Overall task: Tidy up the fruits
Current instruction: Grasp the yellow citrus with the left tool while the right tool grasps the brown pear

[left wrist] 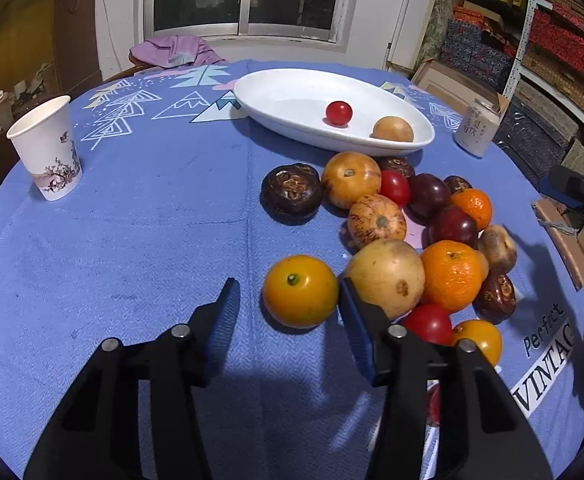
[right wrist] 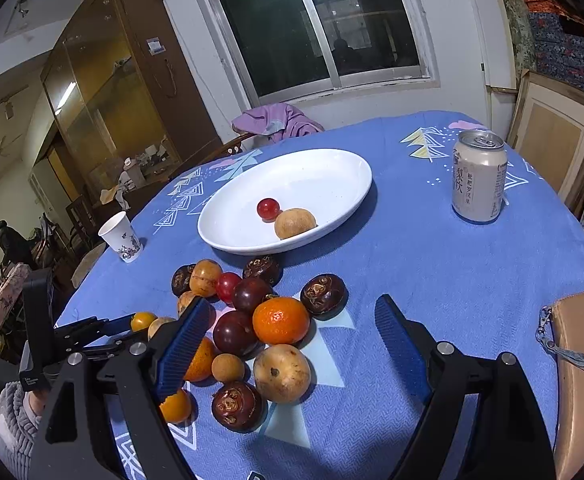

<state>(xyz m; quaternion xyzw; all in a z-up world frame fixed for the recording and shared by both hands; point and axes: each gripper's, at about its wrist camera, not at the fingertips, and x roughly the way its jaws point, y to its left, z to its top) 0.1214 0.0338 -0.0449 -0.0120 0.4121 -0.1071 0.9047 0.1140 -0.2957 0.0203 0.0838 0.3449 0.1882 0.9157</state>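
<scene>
Nearest to the left wrist camera, the left gripper (left wrist: 289, 294) points down at the blue tablecloth (left wrist: 131, 240) with its jaws spread around a yellow-orange citrus fruit (left wrist: 300, 291). The fruit sits between the blue pads; the right pad looks to be at its skin and the left pad stands clear of it, so nothing is pinched, though the fisheye makes the contact hard to judge. That fruit lies at the near left edge of the fruit pile (left wrist: 412, 240), just beside a pale yellow fruit (left wrist: 388, 276) and an orange mandarin (left wrist: 454, 276).

From the right wrist camera, the right gripper (right wrist: 292, 316) hangs over the same pile with its jaws wide apart and nothing held. Between its pads lie a mandarin (right wrist: 280, 320), dark plums, a tan fruit (right wrist: 281, 372) and brown water chestnuts, all resting on the cloth. The left gripper shows at the pile's left side in this view.

Beyond the pile stands the white oval dish (left wrist: 292, 92), holding a small red tomato (left wrist: 338, 113) and a round tan fruit (left wrist: 392, 130), apart from each other. Left of the pile, well apart, stands a paper cup (left wrist: 47, 148); right of the dish stands a drink can (right wrist: 479, 176). Farther back, a purple cloth (right wrist: 275, 120) lies over a chair below the window.
</scene>
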